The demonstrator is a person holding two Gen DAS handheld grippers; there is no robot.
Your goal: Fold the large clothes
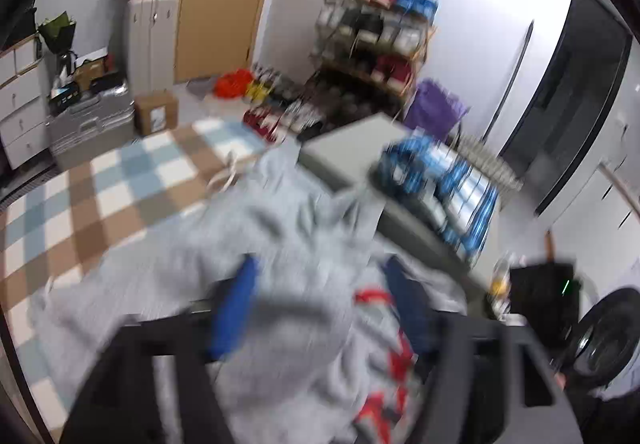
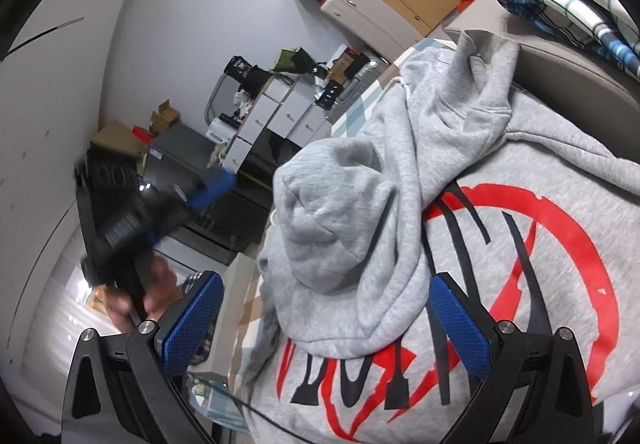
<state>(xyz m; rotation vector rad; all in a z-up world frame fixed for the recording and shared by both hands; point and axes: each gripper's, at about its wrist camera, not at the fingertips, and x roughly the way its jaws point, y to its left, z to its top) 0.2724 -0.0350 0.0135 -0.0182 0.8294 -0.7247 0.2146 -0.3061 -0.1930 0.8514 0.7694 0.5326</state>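
You are at the arranging step: the grey fleece hoodie with a red and black print (image 2: 460, 171) lies crumpled over the grey sofa seat (image 2: 568, 83). Your right gripper (image 2: 326, 322) is spread wide over its hood; your left gripper (image 1: 320, 308) looks parted too, though blurred. Next, likely pinch an edge and spread it flat.

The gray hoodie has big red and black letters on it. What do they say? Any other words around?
Gray hoodie: a red ring with black and red letters, seen upside down and partly covered by its hood; I cannot read a word.
White drawers: small logos, too tiny to read.
Cardboard box: label blurred.
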